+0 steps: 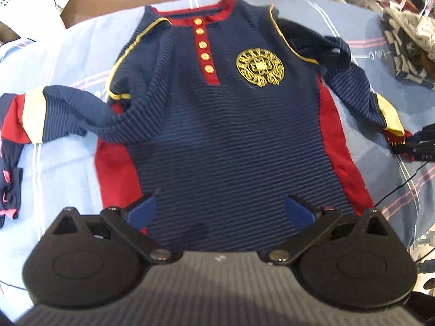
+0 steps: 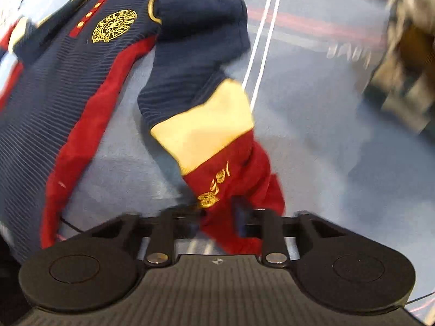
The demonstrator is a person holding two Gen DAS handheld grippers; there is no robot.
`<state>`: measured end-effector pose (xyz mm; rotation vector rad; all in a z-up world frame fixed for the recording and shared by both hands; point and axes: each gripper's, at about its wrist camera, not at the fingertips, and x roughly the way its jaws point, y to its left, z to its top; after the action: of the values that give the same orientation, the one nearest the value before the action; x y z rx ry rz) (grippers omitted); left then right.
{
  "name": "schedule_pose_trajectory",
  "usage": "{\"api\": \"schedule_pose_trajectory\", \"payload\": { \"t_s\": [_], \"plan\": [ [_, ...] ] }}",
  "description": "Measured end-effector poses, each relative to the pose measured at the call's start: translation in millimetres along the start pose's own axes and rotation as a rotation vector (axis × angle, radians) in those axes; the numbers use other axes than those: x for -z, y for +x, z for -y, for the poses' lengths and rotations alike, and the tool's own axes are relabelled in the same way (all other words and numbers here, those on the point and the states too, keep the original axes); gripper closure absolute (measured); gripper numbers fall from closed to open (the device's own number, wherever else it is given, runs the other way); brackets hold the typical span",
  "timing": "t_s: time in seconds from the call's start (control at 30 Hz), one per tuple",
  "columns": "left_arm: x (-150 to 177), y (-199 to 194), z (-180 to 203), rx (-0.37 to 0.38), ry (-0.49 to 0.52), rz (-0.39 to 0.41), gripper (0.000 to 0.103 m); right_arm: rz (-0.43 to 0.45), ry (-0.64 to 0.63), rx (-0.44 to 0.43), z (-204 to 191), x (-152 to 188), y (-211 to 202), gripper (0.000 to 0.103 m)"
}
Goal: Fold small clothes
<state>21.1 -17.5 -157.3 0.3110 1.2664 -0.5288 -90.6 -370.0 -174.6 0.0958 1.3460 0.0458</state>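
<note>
The navy shirt lay face-up on the blue-covered surface, spread flat for folding. The left tongs hung wide above its hem, empty. The right tongs had pinched the red cuff, apparently to fold the sleeve inward.

Shirt: ribbed knit cloth, matt; glossy gold buttons; embroidered crest.
Cuff in my right gripper: soft red cloth.
My left gripper: matt black plastic, metal pivots.
Blue sheet: smooth woven cloth.
</note>
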Motion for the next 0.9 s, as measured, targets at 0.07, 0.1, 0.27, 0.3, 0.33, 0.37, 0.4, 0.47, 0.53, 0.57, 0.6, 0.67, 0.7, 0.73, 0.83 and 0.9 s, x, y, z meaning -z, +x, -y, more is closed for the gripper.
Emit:
{"api": "schedule_pose_trajectory", "payload": {
  "t_s": [0.07, 0.1, 0.27, 0.3, 0.33, 0.37, 0.4, 0.47, 0.53, 0.57, 0.6, 0.67, 0.7, 0.73, 0.83, 0.9],
  "plan": [
    [-2.7, 2.8, 13.4, -0.012, 0.044, -0.002, 0.000, -0.013, 0.093, -0.115, 15.1, -3.1, -6.4, 0.091],
    [-4.7, 2.6, 22.3, -0.030, 0.082, 0.011, 0.000, -0.011, 0.126, -0.164, 21.8, -4.5, -15.0, 0.092],
    [-28.0, -1.6, 68.4, -0.005, 0.195, 0.049, 0.000, 0.025, 0.295, -0.541, 50.9, -9.1, -94.5, 0.100],
    [-33.7, -5.0, 75.3, 0.026, 0.193, 0.060, 0.000, 0.032, 0.305, -0.609, 50.0, -9.9, -112.4, 0.100],
    [-37.8, -9.5, 80.0, 0.045, 0.181, 0.081, 0.000, 0.043, 0.282, -0.663, 44.7, -12.7, -129.3, 0.100],
    [-40.1, -13.8, 82.8, 0.050, 0.166, 0.105, 0.000, 0.054, 0.246, -0.704, 36.6, -16.9, -143.2, 0.100],
    [-41.9, -17.1, 83.8, 0.039, 0.153, 0.121, 0.000, 0.063, 0.234, -0.738, 28.6, -21.8, -151.4, 0.100],
    [-42.7, -21.2, 79.6, -0.018, 0.137, 0.138, 0.000, 0.067, 0.246, -0.810, 9.9, -34.2, -151.9, 0.100],
    [-39.4, -23.6, 68.5, -0.081, 0.146, 0.141, 0.000, 0.065, 0.212, -0.870, -17.6, -50.8, -138.8, 0.100],
    [-37.3, -25.6, 59.5, -0.116, 0.148, 0.138, 0.000, 0.056, 0.190, -0.893, -33.6, -60.1, -129.2, 0.100],
    [-34.7, -26.9, 49.8, -0.149, 0.146, 0.131, 0.000, 0.053, 0.180, -0.901, -49.9, -69.6, -119.8, 0.100],
    [-27.4, -31.2, 25.0, -0.205, 0.131, 0.116, 0.000, 0.016, 0.201, -0.947, -80.5, -81.9, -93.4, 0.100],
    [-22.8, -34.9, 10.8, -0.224, 0.110, 0.115, 0.000, 0.006, 0.189, -0.953, -98.8, -86.8, -81.7, 0.100],
    [-18.0, -37.3, -6.4, -0.232, 0.080, 0.111, 0.000, -0.002, 0.166, -0.934, -119.9, -91.3, -70.9, 0.100],
    [-0.9, -45.7, -56.2, -0.207, -0.030, 0.102, 0.000, -0.045, 0.161, -0.929, -174.9, -99.4, -35.7, 0.099],
    [10.0, -46.3, -87.6, -0.161, -0.086, 0.094, 0.000, -0.061, 0.161, -0.892, -206.4, -100.7, -12.1, 0.097]
  ]
}}
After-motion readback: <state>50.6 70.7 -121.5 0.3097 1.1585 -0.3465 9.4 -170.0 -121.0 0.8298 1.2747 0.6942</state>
